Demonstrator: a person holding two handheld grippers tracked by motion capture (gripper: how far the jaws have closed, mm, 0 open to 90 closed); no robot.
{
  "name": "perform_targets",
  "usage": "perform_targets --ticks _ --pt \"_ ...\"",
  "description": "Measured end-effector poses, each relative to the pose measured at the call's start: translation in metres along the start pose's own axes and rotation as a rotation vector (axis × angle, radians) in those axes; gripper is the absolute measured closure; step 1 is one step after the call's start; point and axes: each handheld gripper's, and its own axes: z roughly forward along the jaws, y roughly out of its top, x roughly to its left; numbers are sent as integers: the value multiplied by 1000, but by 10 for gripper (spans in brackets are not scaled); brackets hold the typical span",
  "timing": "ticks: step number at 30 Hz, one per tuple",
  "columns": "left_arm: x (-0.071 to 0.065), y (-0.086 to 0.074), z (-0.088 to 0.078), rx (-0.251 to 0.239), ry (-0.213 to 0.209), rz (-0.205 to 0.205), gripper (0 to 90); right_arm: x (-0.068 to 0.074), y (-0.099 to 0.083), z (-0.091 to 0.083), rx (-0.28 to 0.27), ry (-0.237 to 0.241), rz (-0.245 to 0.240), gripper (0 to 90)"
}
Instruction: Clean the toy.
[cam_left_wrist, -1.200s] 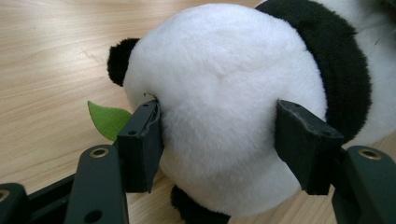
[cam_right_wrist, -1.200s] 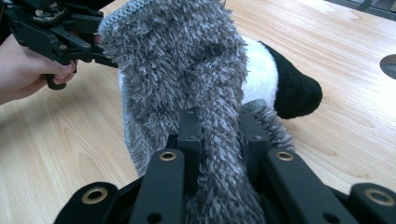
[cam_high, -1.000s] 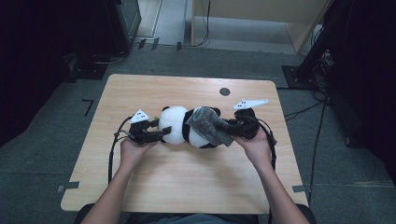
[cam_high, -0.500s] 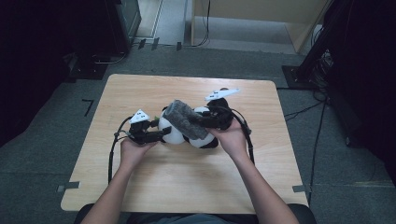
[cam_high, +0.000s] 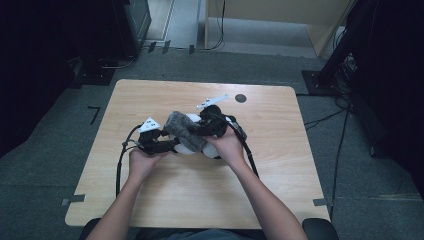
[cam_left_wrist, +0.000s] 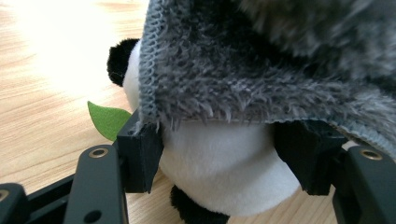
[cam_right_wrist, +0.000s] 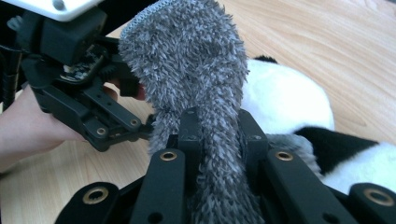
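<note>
Jaws of my right gripper (cam_right_wrist: 217, 135) pinched the shaggy grey cloth (cam_right_wrist: 196, 60); my left gripper (cam_left_wrist: 224, 154) clamped the plush panda (cam_left_wrist: 224, 168) mid-table. Its own view revealed a green leaf (cam_left_wrist: 108, 119) unseen from above.

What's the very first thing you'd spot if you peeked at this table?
A plush panda lying in the middle of the wooden table, with a fuzzy grey cloth draped over it. The left gripper clamps the panda's white body between its black jaws, and a small green leaf pokes out beside it. The right gripper pinches the grey cloth and holds it over the toy.
</note>
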Motion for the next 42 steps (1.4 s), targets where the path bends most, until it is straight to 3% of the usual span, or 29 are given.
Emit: perform_targets --ticks 6,12,19,26,30,34,42 --pt "-1 0 1 0 7 -1 353 -5 -7 -8 11 -22 7 770" --pt "-2 0 1 -2 8 1 353 -5 -18 -25 20 -52 -22 771" --pt "-2 0 1 -2 9 3 353 -8 -35 -52 8 -69 -36 765" --pt "-2 0 1 0 7 1 354 -17 -63 -85 -33 -119 -64 752" --pt "-2 0 1 0 8 1 354 -26 -79 -99 -35 -156 -37 752" --pt "-2 0 1 -2 8 2 355 -35 -88 -103 -52 -150 -1 753" --pt "-2 0 1 1 8 -3 355 -41 -82 -114 -86 -186 10 755"
